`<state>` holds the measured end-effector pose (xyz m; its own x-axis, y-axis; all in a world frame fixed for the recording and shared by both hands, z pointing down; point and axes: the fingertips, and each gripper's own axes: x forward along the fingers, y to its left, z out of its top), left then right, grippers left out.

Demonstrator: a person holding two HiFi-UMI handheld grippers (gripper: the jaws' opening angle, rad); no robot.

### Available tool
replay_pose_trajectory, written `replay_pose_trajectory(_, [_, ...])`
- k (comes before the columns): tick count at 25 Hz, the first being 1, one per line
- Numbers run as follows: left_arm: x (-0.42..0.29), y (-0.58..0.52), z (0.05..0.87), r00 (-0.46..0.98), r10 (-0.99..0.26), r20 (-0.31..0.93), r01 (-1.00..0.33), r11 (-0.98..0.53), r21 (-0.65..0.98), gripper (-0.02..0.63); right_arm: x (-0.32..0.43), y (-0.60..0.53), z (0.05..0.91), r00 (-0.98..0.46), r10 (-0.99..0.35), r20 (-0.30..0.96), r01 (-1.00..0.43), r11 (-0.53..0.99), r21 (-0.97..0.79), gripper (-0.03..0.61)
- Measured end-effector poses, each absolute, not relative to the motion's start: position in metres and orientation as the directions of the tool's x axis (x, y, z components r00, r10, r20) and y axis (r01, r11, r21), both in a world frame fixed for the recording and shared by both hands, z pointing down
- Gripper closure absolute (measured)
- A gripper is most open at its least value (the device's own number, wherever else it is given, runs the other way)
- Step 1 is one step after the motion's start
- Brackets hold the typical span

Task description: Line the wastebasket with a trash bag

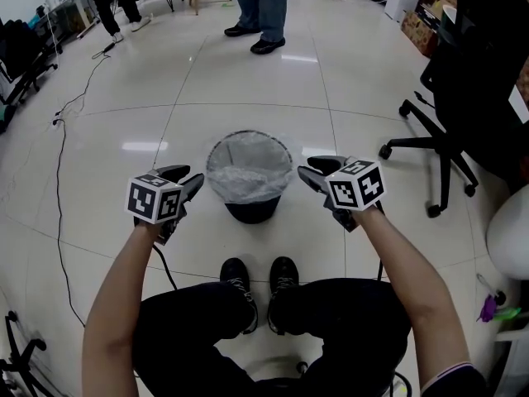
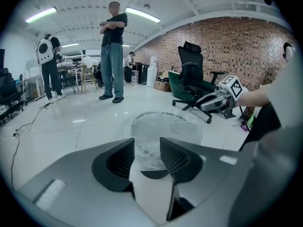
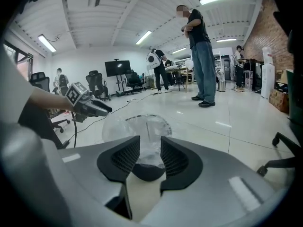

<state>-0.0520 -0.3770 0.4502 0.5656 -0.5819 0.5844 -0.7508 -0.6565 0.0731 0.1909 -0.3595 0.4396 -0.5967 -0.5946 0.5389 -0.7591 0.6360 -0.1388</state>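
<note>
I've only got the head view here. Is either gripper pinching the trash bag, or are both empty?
Observer: The left gripper is open, nothing between its jaws; the trash bag lies beyond them.
Operator: And the right?
Observer: The right gripper is open and empty too.
Operator: Who owns those legs up top?
Observer: A person standing with arms folded.

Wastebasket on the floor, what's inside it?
A clear trash bag lines the wastebasket, folded over its rim. The crumpled plastic covers the inner walls and bottom.
</note>
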Motion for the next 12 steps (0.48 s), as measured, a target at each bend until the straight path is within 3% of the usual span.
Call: replay_pose_trajectory(12, [-0.022, -0.351, 0.45, 0.621, -0.529, 0.578, -0.69, -0.719, 0.082, 0.448, 0.169, -0.346, 0.456, -0.578, -0.583, 0.57, -0.742, 0.667, -0.07, 0.434])
